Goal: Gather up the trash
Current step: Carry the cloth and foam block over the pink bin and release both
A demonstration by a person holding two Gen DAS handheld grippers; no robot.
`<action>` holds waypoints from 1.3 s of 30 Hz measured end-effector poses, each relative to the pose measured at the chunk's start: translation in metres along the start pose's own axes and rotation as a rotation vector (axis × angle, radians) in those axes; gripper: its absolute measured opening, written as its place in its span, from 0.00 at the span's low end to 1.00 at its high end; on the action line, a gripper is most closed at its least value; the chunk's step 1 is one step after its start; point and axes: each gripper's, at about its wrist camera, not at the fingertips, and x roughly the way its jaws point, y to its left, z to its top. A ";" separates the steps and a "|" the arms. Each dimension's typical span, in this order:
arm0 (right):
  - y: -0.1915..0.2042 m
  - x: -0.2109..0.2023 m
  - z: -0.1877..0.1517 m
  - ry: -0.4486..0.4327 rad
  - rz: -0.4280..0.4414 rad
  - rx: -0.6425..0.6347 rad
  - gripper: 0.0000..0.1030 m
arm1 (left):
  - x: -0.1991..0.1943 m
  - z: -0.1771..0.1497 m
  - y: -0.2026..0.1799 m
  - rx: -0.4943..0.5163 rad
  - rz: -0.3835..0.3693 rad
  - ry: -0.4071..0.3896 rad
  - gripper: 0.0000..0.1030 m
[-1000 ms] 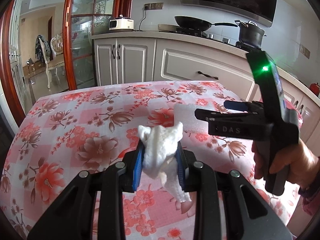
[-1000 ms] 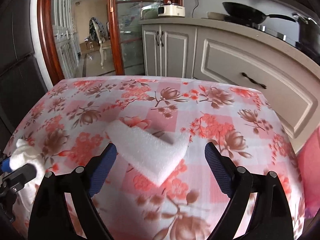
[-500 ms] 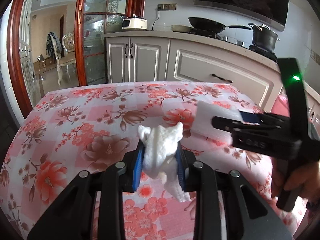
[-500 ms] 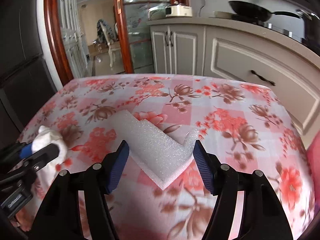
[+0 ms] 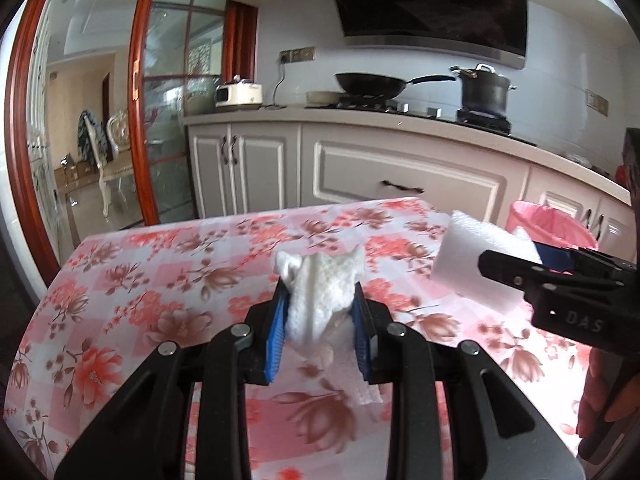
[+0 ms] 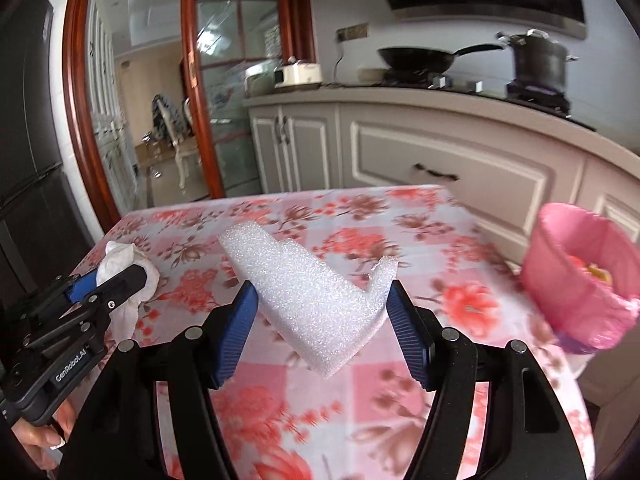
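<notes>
— Hands are mostly hidden, right?

— Yes. Only fingertips show at the picture edges, and the black handles are cut off. The bottom of the pink trash bin is hidden behind the table edge too, and what lies inside it is too blurry to name.

— How many pieces of trash do you count?

— Two. One crumpled white tissue and one white foam piece. And one bin, with a pink bag over its rim.

— What holds them?

— Two claws. The left claw is squeezed together on the tissue, up above the flowery cloth. The right claw is clamped on the foam, with one blue pad on each side, also held above the table.

— What do they feel like, do you think?

— The tissue looks soft and wrinkly, with a bit hanging down. The foam looks bumpy and grainy, shaped like a fat L with one round end. The blue pads have little ridges. The cloth is pink and white squares with flowers.

— Where is the bin?

— Just past the right edge of the table.
</notes>
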 end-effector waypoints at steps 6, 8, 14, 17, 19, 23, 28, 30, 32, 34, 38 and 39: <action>-0.017 -0.038 -0.001 -0.084 -0.066 0.005 0.62 | -0.013 0.008 -0.034 0.044 -0.039 -0.057 0.27; -0.026 -0.046 -0.001 -0.104 -0.095 0.011 0.62 | -0.019 0.012 -0.045 0.048 -0.051 -0.086 0.27; -0.056 -0.065 -0.003 -0.132 -0.155 0.063 0.62 | -0.023 0.025 -0.078 0.073 -0.114 -0.127 0.27; -0.074 -0.073 -0.004 -0.139 -0.190 0.087 0.62 | -0.022 0.032 -0.099 0.087 -0.156 -0.138 0.27; -0.086 -0.079 -0.005 -0.145 -0.215 0.103 0.62 | -0.020 0.035 -0.113 0.104 -0.180 -0.146 0.27; -0.112 -0.088 -0.006 -0.151 -0.266 0.128 0.62 | -0.012 0.042 -0.139 0.130 -0.219 -0.154 0.27; -0.145 -0.094 -0.007 -0.159 -0.325 0.160 0.62 | 0.003 0.050 -0.170 0.145 -0.274 -0.150 0.27; -0.158 -0.095 -0.008 -0.159 -0.349 0.172 0.62 | 0.011 0.054 -0.184 0.152 -0.298 -0.148 0.27; -0.171 -0.093 -0.009 -0.157 -0.366 0.182 0.62 | 0.018 0.058 -0.196 0.160 -0.315 -0.146 0.27; -0.184 -0.093 -0.008 -0.157 -0.385 0.186 0.62 | 0.027 0.061 -0.209 0.172 -0.336 -0.141 0.27; -0.213 -0.091 -0.007 -0.159 -0.416 0.211 0.62 | 0.047 0.069 -0.236 0.181 -0.380 -0.129 0.27; -0.222 -0.091 -0.007 -0.159 -0.427 0.216 0.62 | 0.052 0.072 -0.242 0.178 -0.392 -0.126 0.27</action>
